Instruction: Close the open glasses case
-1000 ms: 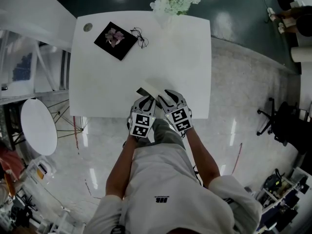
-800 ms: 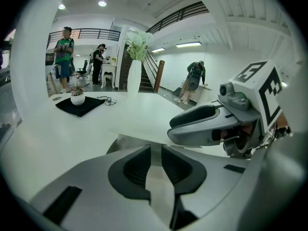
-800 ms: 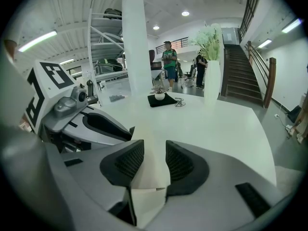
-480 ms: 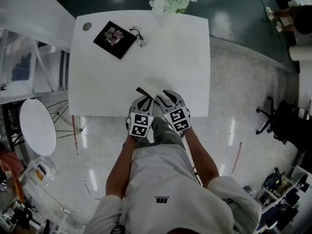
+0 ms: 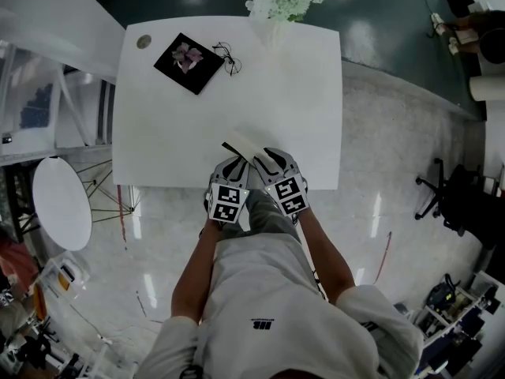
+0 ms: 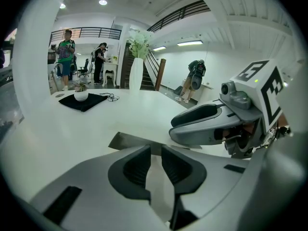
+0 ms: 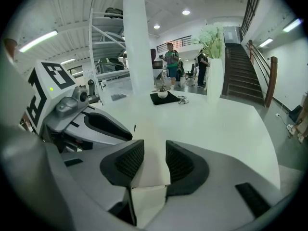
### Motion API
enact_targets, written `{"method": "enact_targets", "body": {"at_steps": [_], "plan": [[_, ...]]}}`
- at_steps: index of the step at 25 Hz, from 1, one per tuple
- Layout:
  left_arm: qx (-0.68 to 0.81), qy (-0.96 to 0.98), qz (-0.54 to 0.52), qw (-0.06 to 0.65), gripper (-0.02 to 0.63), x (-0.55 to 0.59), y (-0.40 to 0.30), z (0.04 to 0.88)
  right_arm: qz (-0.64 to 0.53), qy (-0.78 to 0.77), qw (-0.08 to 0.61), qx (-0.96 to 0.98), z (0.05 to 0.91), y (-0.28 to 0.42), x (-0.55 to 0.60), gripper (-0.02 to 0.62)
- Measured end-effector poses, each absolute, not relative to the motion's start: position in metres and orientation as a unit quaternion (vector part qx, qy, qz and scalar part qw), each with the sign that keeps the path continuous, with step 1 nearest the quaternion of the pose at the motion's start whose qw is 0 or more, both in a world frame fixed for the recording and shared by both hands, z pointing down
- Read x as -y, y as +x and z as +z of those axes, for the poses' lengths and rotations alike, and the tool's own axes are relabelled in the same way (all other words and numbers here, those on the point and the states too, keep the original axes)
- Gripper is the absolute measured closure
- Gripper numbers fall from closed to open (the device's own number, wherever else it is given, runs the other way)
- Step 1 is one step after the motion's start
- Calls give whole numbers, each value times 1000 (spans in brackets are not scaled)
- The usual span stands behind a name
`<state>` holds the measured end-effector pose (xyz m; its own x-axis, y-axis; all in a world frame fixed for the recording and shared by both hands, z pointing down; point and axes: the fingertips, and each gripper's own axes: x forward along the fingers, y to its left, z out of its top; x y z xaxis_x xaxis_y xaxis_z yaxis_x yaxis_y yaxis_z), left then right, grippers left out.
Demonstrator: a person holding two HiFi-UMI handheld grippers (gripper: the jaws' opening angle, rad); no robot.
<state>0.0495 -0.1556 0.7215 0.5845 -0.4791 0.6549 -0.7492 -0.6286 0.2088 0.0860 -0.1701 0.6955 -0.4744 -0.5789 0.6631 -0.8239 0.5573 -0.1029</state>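
**A:** Just ahead of the left hand-held gripper and the right hand-held gripper, which way is the glasses case lying?

**B:** Its long axis is running away from them, angling left across the table. The right one is clamping the cream body. The left one, jaws narrow, seems to be pinching the open lid, which is pointing far-left.

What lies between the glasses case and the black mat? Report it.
Bare white table only. The head view shows nothing between the glasses case near the front edge and the black mat.
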Motion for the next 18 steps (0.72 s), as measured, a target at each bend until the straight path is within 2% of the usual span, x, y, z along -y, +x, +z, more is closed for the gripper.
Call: {"method": "enact_targets", "body": {"at_steps": [18], "plan": [[356, 850, 297, 248, 523, 147, 40, 732, 212, 414, 299, 833, 702, 78, 162, 453]]}}
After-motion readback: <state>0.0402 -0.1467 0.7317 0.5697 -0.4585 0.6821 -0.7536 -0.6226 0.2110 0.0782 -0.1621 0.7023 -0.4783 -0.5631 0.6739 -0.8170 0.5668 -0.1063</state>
